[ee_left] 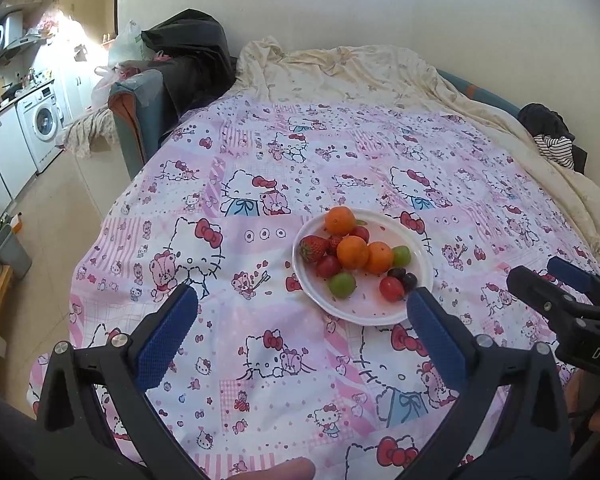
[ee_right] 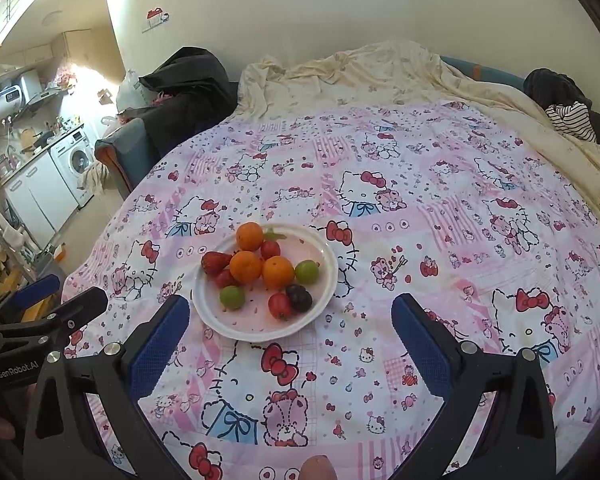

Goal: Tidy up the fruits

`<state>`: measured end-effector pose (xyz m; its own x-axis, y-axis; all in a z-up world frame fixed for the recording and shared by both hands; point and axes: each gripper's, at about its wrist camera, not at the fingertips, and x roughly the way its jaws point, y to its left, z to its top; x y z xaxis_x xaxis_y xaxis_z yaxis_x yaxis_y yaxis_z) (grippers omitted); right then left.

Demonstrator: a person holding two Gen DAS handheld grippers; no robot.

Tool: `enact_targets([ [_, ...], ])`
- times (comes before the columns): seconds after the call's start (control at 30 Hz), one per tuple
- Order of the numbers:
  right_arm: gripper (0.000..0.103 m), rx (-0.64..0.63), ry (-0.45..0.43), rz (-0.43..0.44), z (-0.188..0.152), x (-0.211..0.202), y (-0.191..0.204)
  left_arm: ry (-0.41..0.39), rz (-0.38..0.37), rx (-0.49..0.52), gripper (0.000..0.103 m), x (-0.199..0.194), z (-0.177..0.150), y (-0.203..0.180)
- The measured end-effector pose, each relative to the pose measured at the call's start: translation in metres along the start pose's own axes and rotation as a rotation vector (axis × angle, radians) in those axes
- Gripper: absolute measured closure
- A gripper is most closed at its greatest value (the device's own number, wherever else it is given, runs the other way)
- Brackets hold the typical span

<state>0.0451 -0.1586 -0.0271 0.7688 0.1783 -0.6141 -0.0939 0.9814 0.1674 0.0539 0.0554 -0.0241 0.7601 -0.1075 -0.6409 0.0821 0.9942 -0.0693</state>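
A white plate (ee_left: 416,252) (ee_right: 324,252) lies on a pink cartoon-print bedcover. On it sit three oranges (ee_left: 353,252) (ee_right: 245,266), a strawberry (ee_left: 312,249) (ee_right: 216,261), two green fruits (ee_left: 342,285) (ee_right: 232,297), several small red fruits (ee_left: 392,289) (ee_right: 280,306) and dark grapes (ee_left: 404,278) (ee_right: 299,297). My left gripper (ee_left: 304,304) is open, empty, hovering just short of the plate, which lies ahead and to its right. My right gripper (ee_right: 290,312) is open and empty too, with the plate ahead by its left finger. Each gripper shows at the edge of the other's view.
The bedcover (ee_left: 260,208) (ee_right: 420,216) spreads over a bed with a crumpled cream blanket (ee_left: 360,72) (ee_right: 380,76) behind. Dark clothes (ee_left: 188,52) (ee_right: 188,80) pile at the back left, striped clothing (ee_left: 556,148) (ee_right: 572,120) at the right. A kitchen with a washing machine (ee_left: 44,124) (ee_right: 78,160) lies left.
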Motion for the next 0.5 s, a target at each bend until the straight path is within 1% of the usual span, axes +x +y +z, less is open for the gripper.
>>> enact_targets([
  [0.5,0.0,-0.001,-0.011,-0.005,0.0009,-0.0031,0.0011,-0.016,0.001,-0.006,0.0,-0.0019,0.0024,-0.0002],
])
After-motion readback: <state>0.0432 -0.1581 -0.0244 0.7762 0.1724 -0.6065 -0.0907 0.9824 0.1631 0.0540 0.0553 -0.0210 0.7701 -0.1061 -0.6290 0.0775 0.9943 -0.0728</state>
